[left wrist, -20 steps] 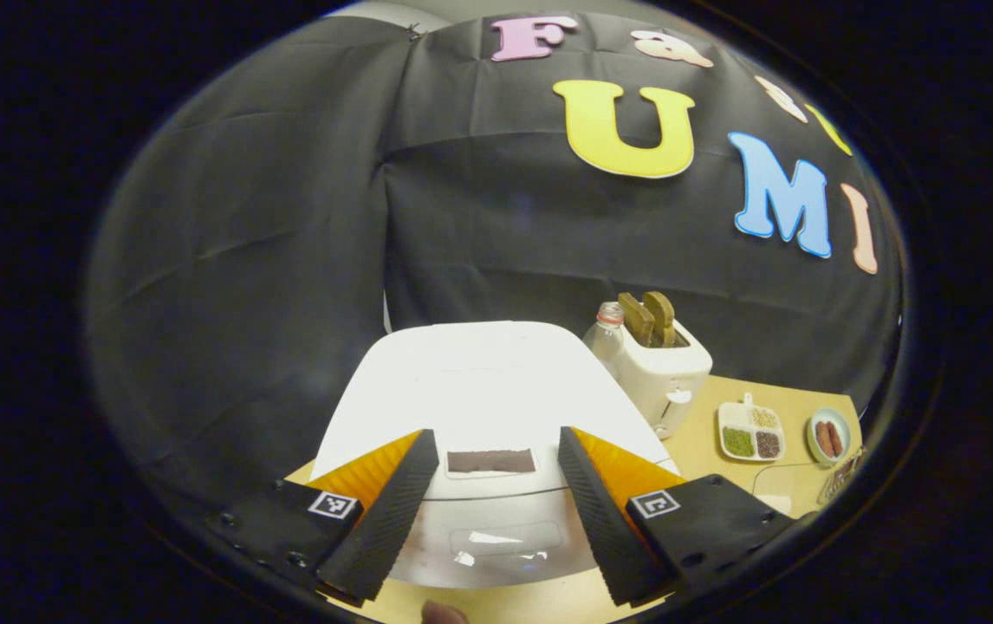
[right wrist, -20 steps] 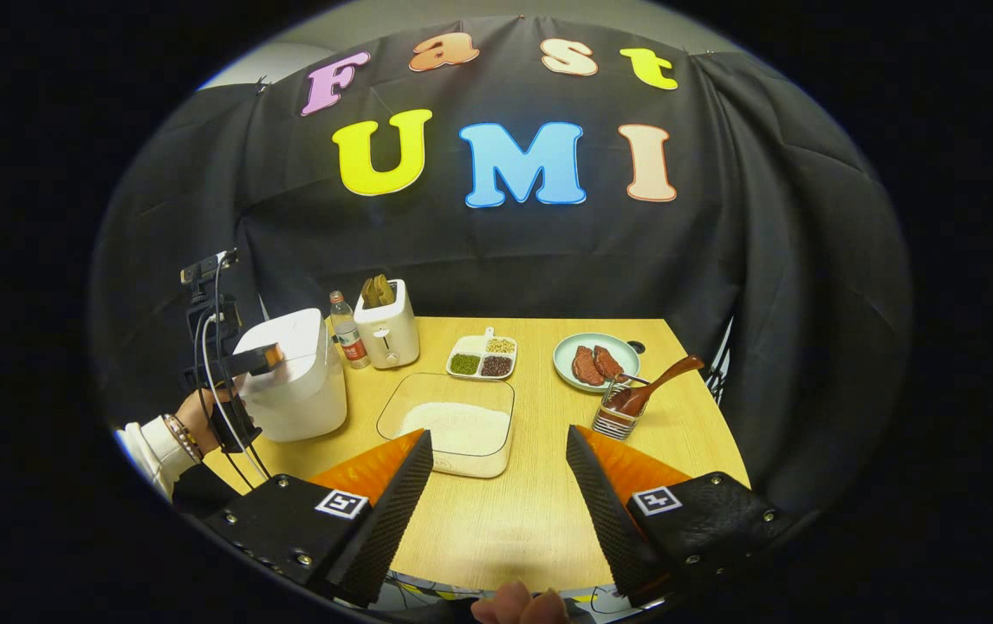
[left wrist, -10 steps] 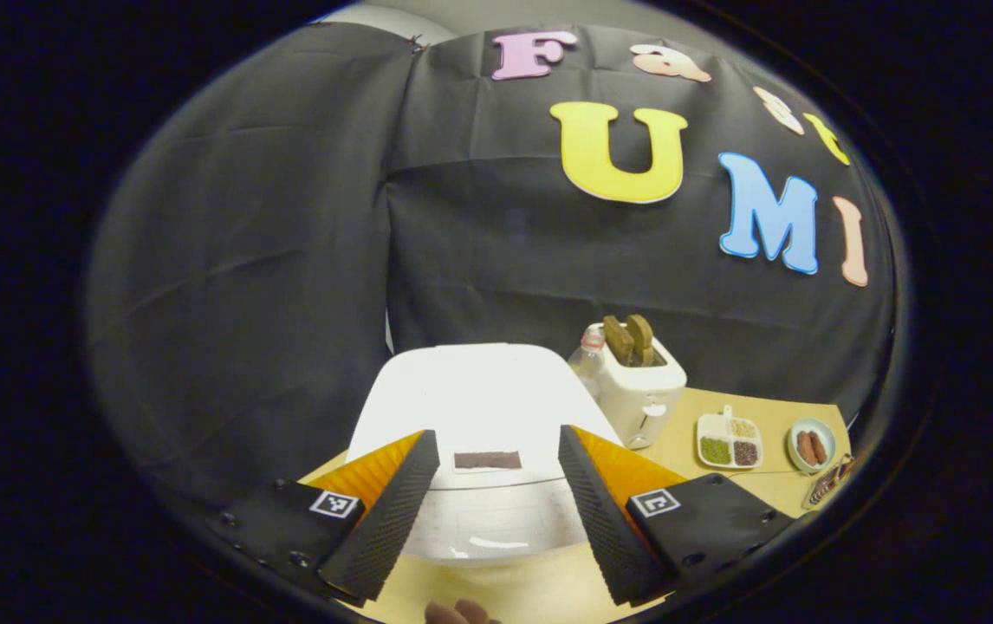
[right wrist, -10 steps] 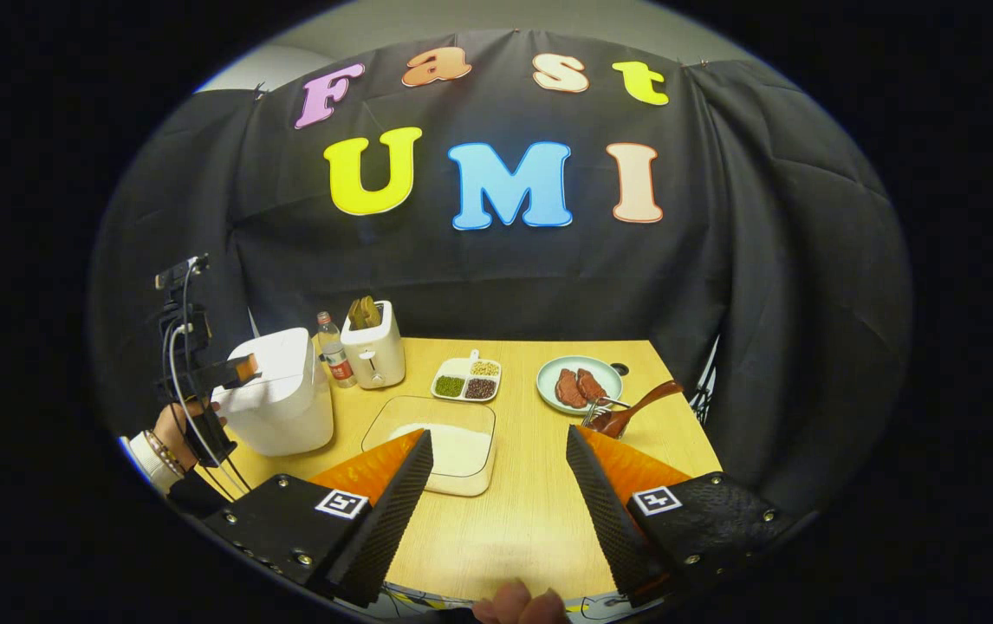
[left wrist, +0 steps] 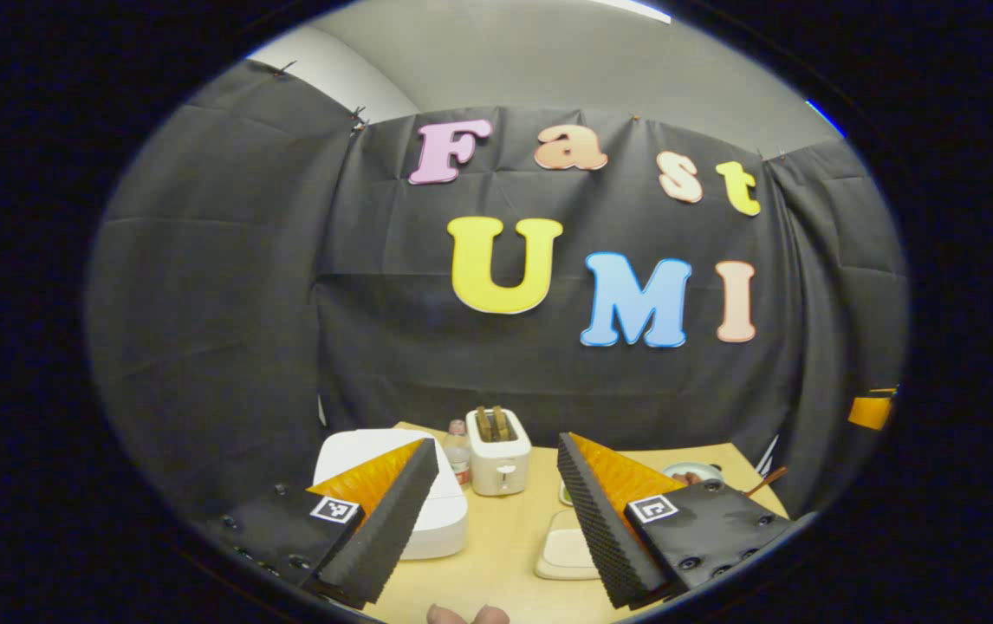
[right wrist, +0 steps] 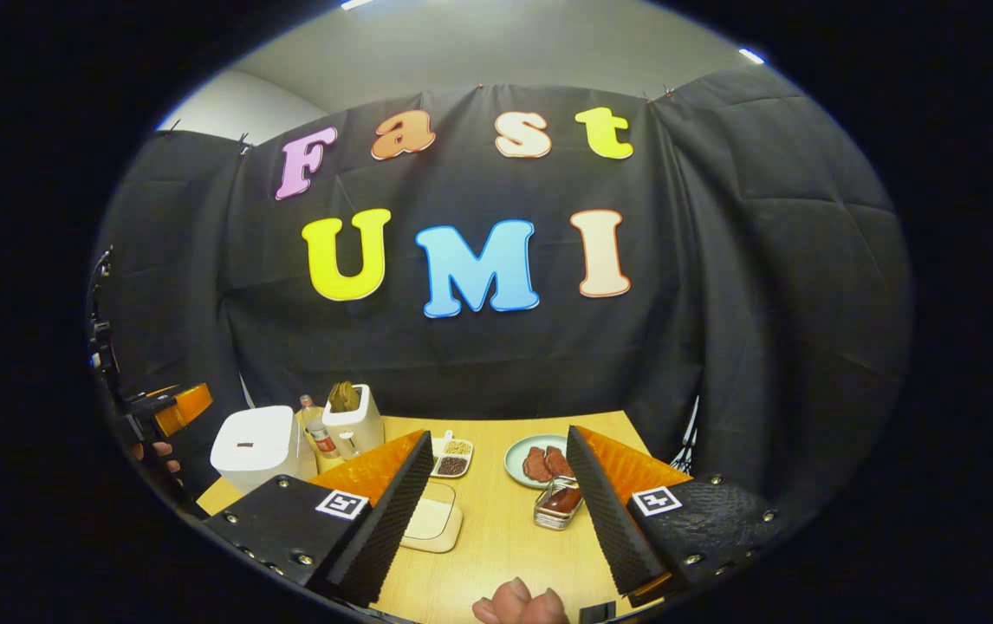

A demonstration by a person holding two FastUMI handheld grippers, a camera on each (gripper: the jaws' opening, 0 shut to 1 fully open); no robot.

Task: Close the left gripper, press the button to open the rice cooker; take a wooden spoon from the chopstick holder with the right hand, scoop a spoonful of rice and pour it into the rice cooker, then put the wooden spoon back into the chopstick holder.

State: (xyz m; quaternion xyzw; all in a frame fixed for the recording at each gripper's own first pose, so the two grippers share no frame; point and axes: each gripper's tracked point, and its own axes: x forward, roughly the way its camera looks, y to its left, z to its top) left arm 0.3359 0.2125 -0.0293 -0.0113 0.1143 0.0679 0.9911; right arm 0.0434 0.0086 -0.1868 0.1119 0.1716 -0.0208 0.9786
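Observation:
The white rice cooker (right wrist: 254,440) stands at the table's left end with its lid down. In the left gripper view the rice cooker (left wrist: 447,518) lies partly behind my left finger. My left gripper (left wrist: 495,444) is open and held back from it, well above the table; the left gripper (right wrist: 169,407) also appears at the far left, beside the cooker. My right gripper (right wrist: 498,435) is open and holds nothing. The dark wooden spoon (right wrist: 562,497) rests in the wire chopstick holder (right wrist: 555,515), just left of my right finger. A clear container of rice (right wrist: 432,525) sits mid-table.
On the wooden table (right wrist: 505,555) a white toaster (right wrist: 354,419) and a small bottle (right wrist: 317,431) stand behind the cooker. A divided dish of beans (right wrist: 453,458) and a plate of sausages (right wrist: 536,461) lie farther back. A hand (right wrist: 518,604) shows at the bottom edge.
Both grippers have drawn back and risen, so the table looks smaller and lower. The left gripper has moved away from the cooker's front. Both stay open.

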